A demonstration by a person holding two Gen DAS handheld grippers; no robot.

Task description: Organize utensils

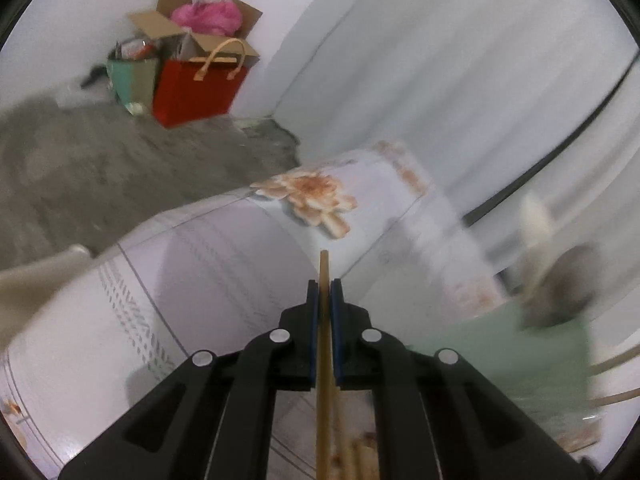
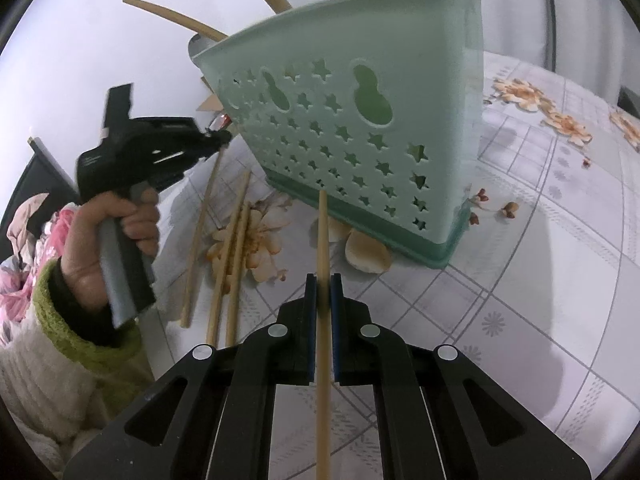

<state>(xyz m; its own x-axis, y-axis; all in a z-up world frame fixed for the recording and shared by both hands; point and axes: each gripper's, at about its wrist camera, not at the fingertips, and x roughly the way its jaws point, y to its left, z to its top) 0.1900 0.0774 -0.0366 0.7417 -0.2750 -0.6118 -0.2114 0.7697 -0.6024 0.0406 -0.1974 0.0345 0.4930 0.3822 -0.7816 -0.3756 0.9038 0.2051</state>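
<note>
Right tongs: near centre of right wrist view, clamped on one chopstick that runs lengthwise between the pads, tip reaching toward the base of the holder.
Left tongs: clamped on a second chopstick, tip poking just past the pads; seen from the right wrist view at left, gripped by a hand in a fleecy sleeve with green cuff.
Utensil holder: mint-green plastic, star and gourd cut-outs, standing on the counter beyond the right tongs; wooden handles already rising from its far side.
Loose chopsticks: three, lying on the floral cloth left of the holder, below the left tongs, not yet sorted.

Risks, as judged: thin round sticks held along the pads likely to swivel or slide out under a tilt; light holder prone to tip or skid if a stick tip strikes its wall instead of clearing the rim; two tools working close together liable to knock one another.

Surroundings: red gift bag and open cardboard box with pink stuffing, far left on the floor against the wall; pale curtain far right. Holder wall stands between the right chopstick and the opening above.
</note>
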